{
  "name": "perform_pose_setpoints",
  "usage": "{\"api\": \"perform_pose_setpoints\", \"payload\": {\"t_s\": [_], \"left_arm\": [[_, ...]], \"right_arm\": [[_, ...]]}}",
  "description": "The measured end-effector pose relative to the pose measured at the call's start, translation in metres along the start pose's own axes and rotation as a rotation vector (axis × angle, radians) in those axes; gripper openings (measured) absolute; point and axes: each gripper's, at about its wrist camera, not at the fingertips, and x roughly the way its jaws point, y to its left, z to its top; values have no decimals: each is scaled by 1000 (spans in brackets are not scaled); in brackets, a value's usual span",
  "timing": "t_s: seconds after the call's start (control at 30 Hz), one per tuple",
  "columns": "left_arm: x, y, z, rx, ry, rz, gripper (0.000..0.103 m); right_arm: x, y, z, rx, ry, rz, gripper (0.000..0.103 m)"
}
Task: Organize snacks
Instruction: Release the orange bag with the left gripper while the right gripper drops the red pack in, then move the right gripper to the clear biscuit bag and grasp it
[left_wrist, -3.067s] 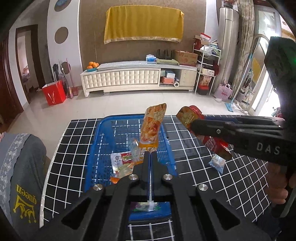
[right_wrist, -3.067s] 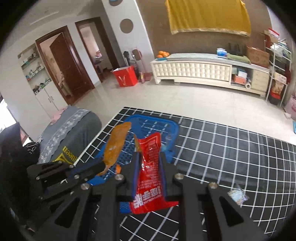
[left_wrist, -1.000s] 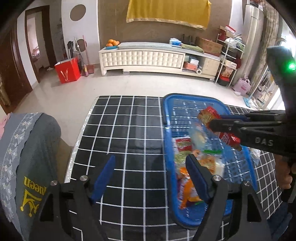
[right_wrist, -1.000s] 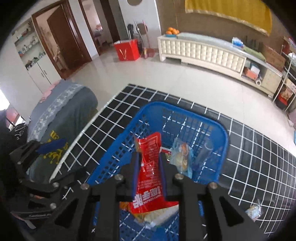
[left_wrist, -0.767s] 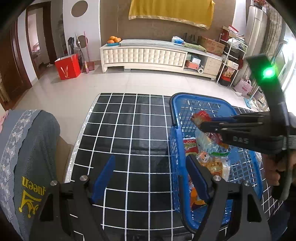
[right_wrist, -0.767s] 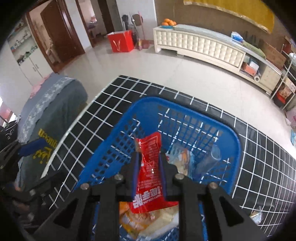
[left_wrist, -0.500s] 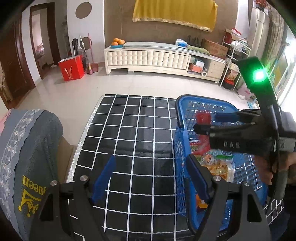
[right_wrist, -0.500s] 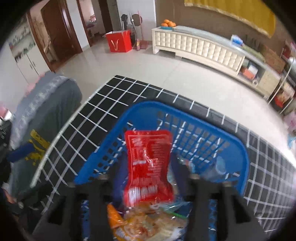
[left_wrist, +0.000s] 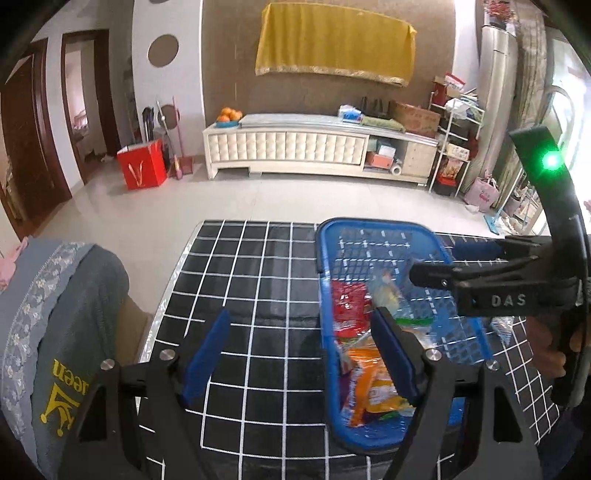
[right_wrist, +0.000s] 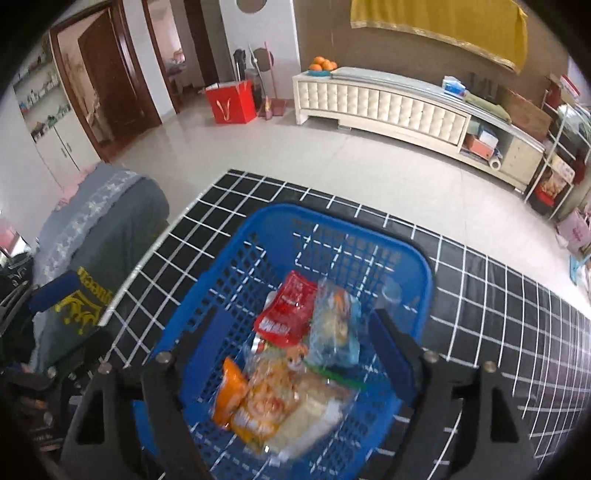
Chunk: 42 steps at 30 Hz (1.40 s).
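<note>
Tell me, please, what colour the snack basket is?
Blue; the basket shows best in the right wrist view.

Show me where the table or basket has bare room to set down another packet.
Bare grid tablecloth lies open left of the blue basket, out to the grey chair cover. Inside the basket, the far end near its back rim shows bare mesh. The near half is crowded: red packet, clear-wrapped snack and orange packets overlap there.

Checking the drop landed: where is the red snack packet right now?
In the right wrist view the red snack packet lies inside the blue basket, near its middle, beside a clear blue-trimmed packet on its right.
</note>
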Motion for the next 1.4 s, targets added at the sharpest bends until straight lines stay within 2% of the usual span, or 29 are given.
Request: {"api": "perform_pose_setpoints", "payload": {"t_s": [0.13, 0.33, 0.47, 0.63, 0.77, 1.07, 1.23, 1.3, 1.4], "left_arm": [[-17, -17, 0, 35, -11, -12, 77], [-41, -46, -5, 67, -23, -31, 77], [-55, -70, -8, 91, -27, -62, 77], [-61, -102, -14, 129, -9, -131, 77], [-63, -136, -17, 176, -5, -157, 77], [-49, -197, -20, 180, 26, -225, 77], [-29, -228, -24, 214, 44, -223, 77], [-24, -239, -26, 241, 31, -220, 77], [-13, -256, -30, 267, 57, -231, 77]], "right_arm": [[-27, -3, -13, 20, -1, 27, 83], [-80, 2, -37, -34, -85, 0, 85], [-112, -9, -56, -5, -112, 10, 86], [-143, -29, -77, 3, -130, -27, 86], [-162, -51, -90, 43, -144, -55, 86], [-180, -105, -124, 122, -138, -119, 86], [-170, -131, -143, 173, -105, -121, 86], [-164, -143, -149, 204, -89, -105, 86], [-156, -160, -160, 248, -65, -83, 86]]}}
